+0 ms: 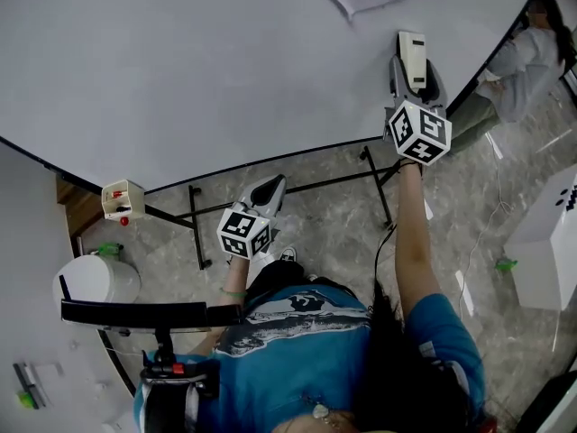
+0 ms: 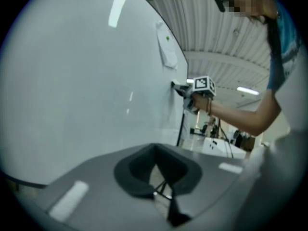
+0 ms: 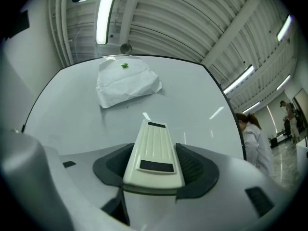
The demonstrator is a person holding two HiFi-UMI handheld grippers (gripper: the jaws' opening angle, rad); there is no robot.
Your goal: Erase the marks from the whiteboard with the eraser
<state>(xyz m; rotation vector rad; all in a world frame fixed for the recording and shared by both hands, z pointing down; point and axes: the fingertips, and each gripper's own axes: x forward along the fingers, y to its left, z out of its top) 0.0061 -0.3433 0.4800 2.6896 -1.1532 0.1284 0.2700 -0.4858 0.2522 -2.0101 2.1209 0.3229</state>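
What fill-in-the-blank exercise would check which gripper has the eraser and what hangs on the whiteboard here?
1. The right gripper is shut on the ___.
2. The left gripper, its jaws together, holds ___.
3. The small dot on the white sheet that hangs on the whiteboard is ___ in colour.
Missing words: eraser; nothing; green.
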